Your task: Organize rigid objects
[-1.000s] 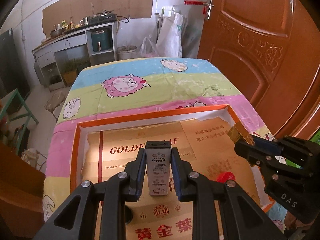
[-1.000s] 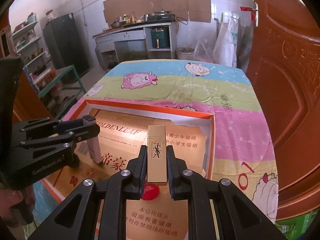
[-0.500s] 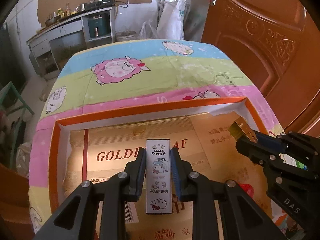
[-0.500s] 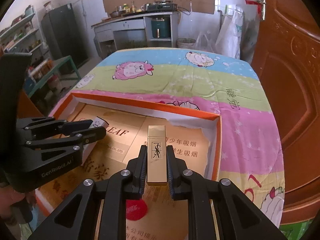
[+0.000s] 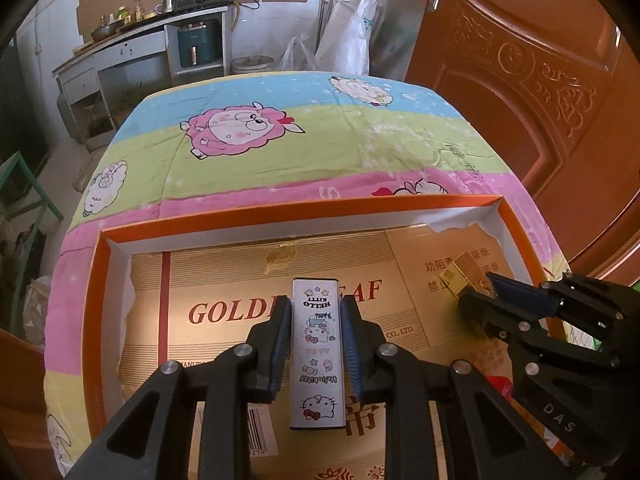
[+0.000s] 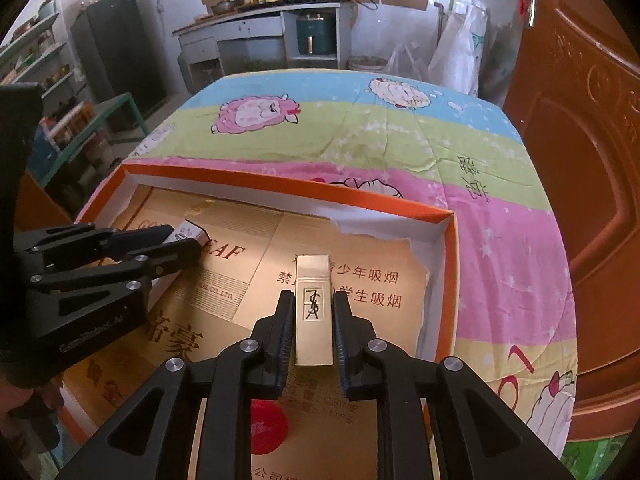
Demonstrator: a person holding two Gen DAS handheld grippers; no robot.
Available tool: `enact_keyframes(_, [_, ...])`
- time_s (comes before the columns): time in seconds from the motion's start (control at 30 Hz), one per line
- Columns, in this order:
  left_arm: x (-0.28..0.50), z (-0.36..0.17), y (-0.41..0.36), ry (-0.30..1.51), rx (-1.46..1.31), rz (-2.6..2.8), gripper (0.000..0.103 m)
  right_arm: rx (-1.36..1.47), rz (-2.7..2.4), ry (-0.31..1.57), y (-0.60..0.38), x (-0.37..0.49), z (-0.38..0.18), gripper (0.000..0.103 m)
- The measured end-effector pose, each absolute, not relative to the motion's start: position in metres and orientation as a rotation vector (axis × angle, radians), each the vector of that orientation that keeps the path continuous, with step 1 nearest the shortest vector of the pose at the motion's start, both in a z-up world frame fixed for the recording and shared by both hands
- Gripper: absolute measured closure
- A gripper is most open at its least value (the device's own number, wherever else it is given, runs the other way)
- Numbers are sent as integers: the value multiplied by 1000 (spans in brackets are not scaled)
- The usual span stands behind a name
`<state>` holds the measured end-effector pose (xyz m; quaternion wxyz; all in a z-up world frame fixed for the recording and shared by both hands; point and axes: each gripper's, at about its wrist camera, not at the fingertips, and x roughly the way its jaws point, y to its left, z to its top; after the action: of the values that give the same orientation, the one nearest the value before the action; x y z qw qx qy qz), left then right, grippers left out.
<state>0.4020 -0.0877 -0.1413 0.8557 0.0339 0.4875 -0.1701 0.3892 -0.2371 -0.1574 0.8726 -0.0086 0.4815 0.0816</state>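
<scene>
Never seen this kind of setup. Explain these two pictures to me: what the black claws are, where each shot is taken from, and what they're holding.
No robot here: a person holds a two-fingered grabbing tool in each hand, each with a wide-angle camera looking along its jaws.

In the left tool's picture, the left gripper clamps a white Hello Kitty case.

In the right tool's picture, the right gripper clamps a gold YSL lipstick case.

Both hang over a shallow orange-rimmed box lined with gold cardboard, on a cartoon sheep cloth.

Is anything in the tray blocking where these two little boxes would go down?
Nothing visible does. The Hello Kitty box and gold box hang over bare cardboard lining in the orange tray; only a red disc lies nearer the right gripper.
</scene>
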Motion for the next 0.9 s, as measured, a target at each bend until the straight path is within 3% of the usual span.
enact_keyframes(0.13, [402, -140, -88, 1020, 61, -372, 71, -22, 160, 999, -236, 390, -157, 60])
enact_keyframes(0.2, [401, -139, -89, 1020, 59, -377, 67, -16, 161, 981, -237, 387, -153, 57])
enact_keyframes(0.33, [391, -127, -89, 976, 44, -372, 58, -10, 147, 955, -239, 377, -145, 56])
enact_keyframes(0.9, [292, -49, -63, 747, 30, -301, 57, 65, 121, 848, -236, 276, -104, 55])
